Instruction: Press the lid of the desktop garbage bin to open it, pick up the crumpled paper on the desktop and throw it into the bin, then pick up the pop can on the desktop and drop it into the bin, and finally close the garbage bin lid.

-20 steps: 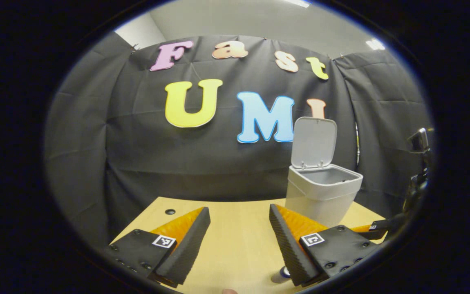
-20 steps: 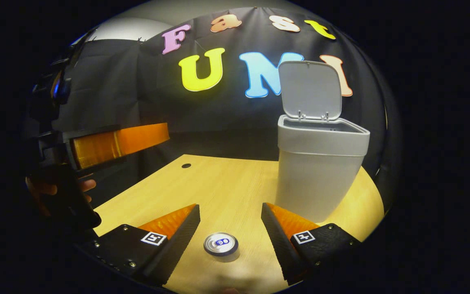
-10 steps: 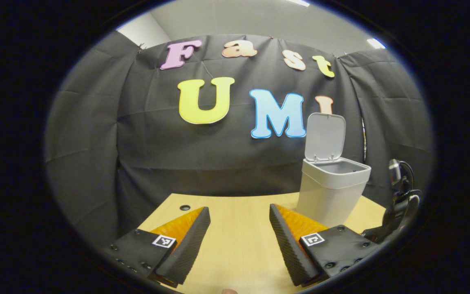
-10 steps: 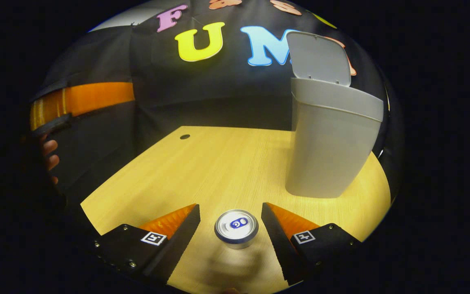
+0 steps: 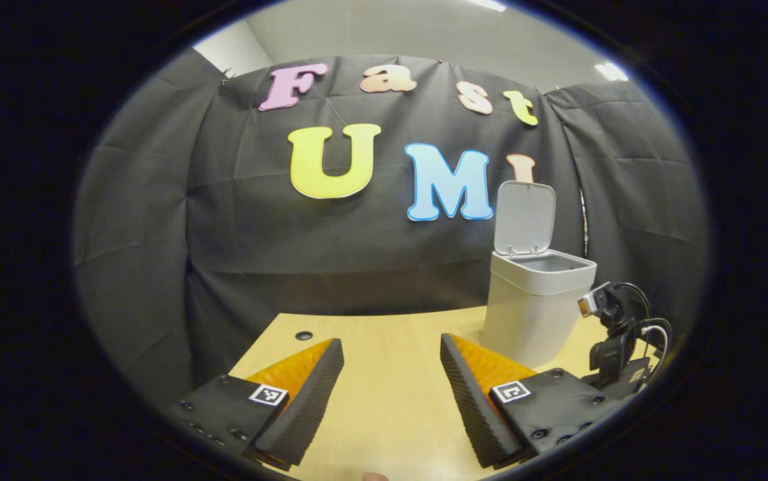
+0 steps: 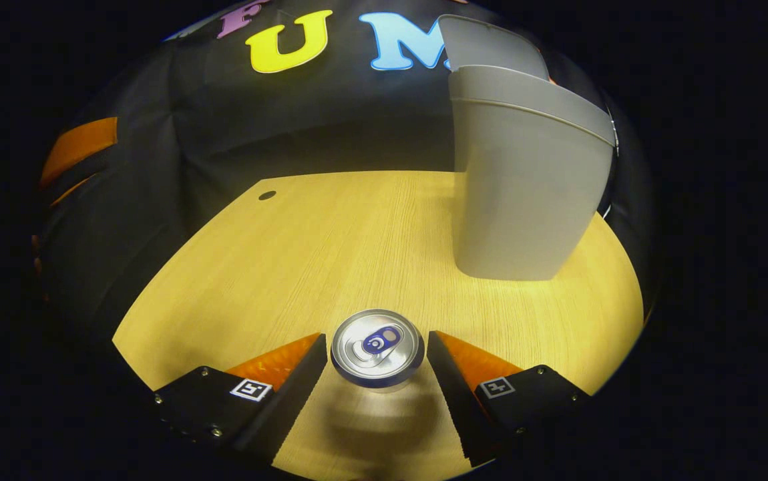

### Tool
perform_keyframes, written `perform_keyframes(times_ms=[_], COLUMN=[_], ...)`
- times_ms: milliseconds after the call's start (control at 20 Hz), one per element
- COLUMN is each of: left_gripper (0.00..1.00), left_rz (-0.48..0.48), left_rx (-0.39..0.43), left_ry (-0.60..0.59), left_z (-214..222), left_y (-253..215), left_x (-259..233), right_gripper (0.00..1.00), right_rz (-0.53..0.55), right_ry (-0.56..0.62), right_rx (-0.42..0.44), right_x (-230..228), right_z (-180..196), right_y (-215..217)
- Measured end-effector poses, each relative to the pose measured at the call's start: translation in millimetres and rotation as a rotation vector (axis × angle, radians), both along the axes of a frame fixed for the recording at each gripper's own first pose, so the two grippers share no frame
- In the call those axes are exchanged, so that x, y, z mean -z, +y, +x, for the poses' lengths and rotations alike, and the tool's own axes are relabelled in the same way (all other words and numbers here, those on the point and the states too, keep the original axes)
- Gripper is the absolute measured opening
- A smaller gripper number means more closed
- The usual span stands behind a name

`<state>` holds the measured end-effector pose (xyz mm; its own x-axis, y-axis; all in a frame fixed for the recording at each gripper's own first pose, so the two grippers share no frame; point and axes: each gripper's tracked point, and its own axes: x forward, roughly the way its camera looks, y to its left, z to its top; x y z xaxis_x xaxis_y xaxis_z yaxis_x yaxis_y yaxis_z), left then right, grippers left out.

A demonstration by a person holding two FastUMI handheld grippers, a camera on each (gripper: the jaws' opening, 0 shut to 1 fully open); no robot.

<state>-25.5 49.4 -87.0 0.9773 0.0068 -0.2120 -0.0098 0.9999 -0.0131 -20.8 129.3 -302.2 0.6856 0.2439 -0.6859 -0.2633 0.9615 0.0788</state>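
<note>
Right gripper open around can, not squeezing yet. Left gripper open, holding nothing. Could knock can over near bin if closed crooked.

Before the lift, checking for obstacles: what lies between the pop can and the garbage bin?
Nothing: in the right gripper view only bare desktop lies between the pop can and the garbage bin.

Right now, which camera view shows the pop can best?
The right gripper view: the pop can stands upright on the desk, its top plainly seen between the open right gripper fingers. The left gripper view gives no useful look at the can.
</note>
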Motion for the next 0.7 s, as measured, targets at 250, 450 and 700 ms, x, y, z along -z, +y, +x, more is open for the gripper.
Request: perform_keyframes(times_ms=[250, 450, 700], left_gripper=[1.0, 0.96, 1.0], left_rz=[0.001, -0.025, -0.005], left_rx=[-0.01, -0.029, -0.077], left_ry=[-0.006, 0.004, -0.018], left_z=[-1, 1, 6], left_y=[7, 0, -5], left_x=[4, 10, -1], right_gripper=[0.86, 0.84, 0.84], right_rz=[-0.022, 0.002, 0.053], right_ry=[-0.001, -0.01, -0.085], right_rx=[0.001, -0.023, -0.041], right_x=[5, -9, -61], right_z=[1, -3, 4], right_y=[1, -1, -12])
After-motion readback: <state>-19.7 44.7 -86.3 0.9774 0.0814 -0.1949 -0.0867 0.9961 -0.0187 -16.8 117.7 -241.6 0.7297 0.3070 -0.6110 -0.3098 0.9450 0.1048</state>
